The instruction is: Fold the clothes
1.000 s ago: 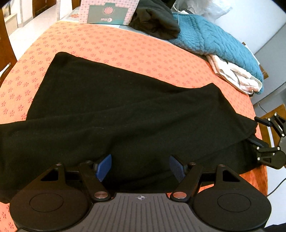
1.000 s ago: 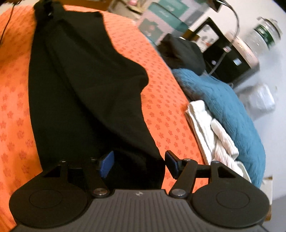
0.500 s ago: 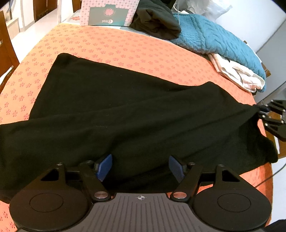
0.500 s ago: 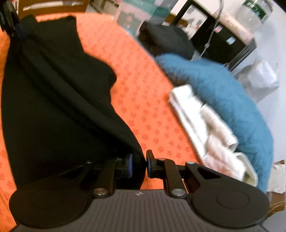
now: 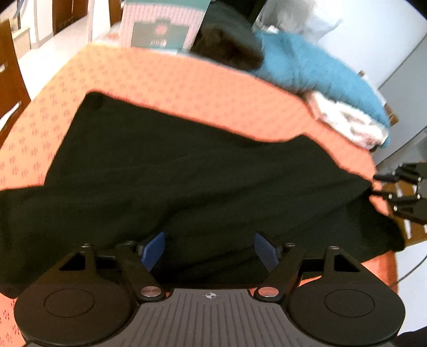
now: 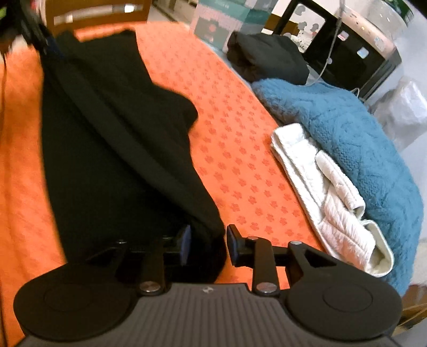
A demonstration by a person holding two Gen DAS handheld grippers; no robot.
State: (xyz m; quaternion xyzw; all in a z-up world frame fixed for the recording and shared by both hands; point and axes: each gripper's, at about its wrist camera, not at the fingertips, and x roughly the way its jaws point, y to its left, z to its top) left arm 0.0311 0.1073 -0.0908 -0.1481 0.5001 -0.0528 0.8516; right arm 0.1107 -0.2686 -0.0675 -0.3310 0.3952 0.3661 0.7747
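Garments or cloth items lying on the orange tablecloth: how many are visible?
4. The black garment spread across the middle; a folded dark garment at the far edge; a teal knit beside it; a folded white piece against the teal. More could lie hidden beneath.

Black tongs [image 5: 210, 251] (blue pads [image 5: 153, 249]).

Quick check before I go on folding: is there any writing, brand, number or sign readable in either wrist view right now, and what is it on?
Nothing can be read in either view.
Pink and teal box at the table's far end: a round emblem with a light mark under it, too blurred to read.
Same box in the right wrist view: blurred, no letters legible.
Bottle at top right: green label, cut off and unreadable.
Black frame: small stickers, too small to tell.
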